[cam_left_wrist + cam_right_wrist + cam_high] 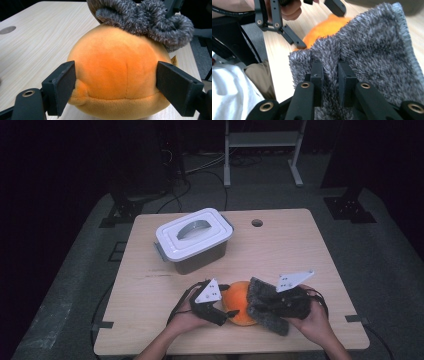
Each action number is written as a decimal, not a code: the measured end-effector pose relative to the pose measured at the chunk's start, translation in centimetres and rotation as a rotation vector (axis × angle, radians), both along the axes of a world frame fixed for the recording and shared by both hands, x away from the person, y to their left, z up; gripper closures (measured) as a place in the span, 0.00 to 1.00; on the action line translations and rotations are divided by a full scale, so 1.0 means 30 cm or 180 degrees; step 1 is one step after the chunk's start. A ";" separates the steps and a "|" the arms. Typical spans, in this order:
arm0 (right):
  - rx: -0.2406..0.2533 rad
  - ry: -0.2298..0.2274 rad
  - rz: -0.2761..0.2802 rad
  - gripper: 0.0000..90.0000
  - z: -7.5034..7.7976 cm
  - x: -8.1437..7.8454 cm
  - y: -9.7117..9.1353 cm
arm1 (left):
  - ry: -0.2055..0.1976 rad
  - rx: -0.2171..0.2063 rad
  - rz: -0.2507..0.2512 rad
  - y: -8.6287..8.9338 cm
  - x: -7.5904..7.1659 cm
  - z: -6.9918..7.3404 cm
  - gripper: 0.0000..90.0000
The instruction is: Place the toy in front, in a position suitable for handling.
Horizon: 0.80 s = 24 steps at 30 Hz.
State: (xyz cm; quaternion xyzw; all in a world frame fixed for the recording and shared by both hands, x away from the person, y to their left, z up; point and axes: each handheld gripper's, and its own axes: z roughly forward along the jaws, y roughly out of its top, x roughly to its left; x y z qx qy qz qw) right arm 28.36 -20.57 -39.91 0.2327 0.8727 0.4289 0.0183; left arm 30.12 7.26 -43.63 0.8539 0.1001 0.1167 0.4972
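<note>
A round orange plush toy (239, 306) (117, 67) sits on the wooden table (300, 250) near the front edge. My left gripper (226, 314) (116, 82) reaches it from the left, one black pad pressed against each side of it. A grey fluffy cloth (267, 312) (372, 50) lies bunched over the toy's right side and top. My right gripper (260, 301) (329, 67) is shut on a fold of that cloth. In the right gripper view the left gripper (319, 25) straddles the orange toy (324, 27) beyond the cloth.
A grey storage box with a white handled lid (194, 237) stands at the back left of the table. A round cable hole (257, 223) lies near the far edge. Behind the table are cables and a white metal frame (262, 150).
</note>
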 end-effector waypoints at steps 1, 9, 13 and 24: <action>0.0010 0.0021 -0.0018 0.85 -0.001 -0.001 -0.009 | 0.0001 -0.0025 -0.0012 -0.003 -0.002 0.001 0.19; 0.0028 -0.0114 0.0029 0.84 0.065 0.040 0.056 | -0.0054 0.0025 -0.0071 -0.009 -0.012 0.004 0.19; 0.0053 -0.0060 0.0023 0.84 0.048 0.072 0.079 | 0.0010 -0.0041 0.0021 0.002 -0.002 0.004 0.17; 0.0125 0.0046 -0.0170 0.85 0.058 0.056 -0.036 | -0.0048 -0.0019 0.0131 -0.007 -0.011 0.012 0.11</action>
